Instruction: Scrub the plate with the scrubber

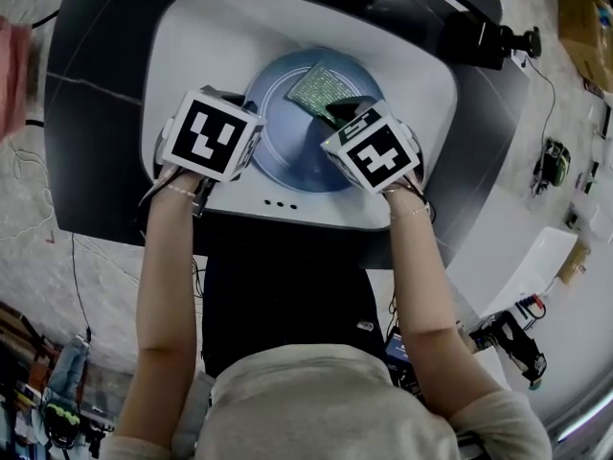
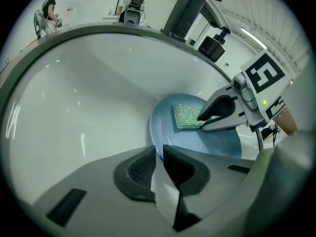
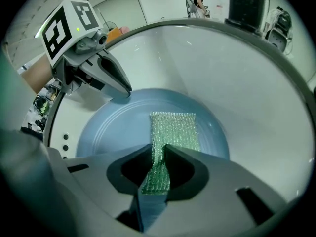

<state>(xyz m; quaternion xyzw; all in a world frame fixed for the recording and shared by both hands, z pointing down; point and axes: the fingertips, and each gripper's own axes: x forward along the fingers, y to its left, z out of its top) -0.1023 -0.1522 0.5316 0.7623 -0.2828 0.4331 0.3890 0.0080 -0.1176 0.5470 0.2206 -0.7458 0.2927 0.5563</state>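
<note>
A round blue plate (image 1: 287,147) lies in the white sink (image 1: 192,46). A green mesh scrubber (image 1: 321,86) rests flat on the plate's far half. My right gripper (image 3: 158,154) is shut on the scrubber's (image 3: 173,130) near edge, with the rest spread over the plate (image 3: 108,132). My left gripper (image 2: 159,154) is shut on the plate's (image 2: 217,142) left rim, its jaws close together with the rim's edge between them. From the left gripper view, the right gripper (image 2: 202,121) shows pinching the scrubber (image 2: 185,115). The left gripper (image 3: 126,92) sits at the plate's edge in the right gripper view.
The sink's white walls (image 2: 89,112) curve up steeply around the plate. Three small holes (image 1: 279,203) mark the sink's near rim. A dark counter (image 1: 96,113) surrounds the sink, with black equipment (image 1: 488,36) at the back right. A person (image 2: 49,9) stands far off.
</note>
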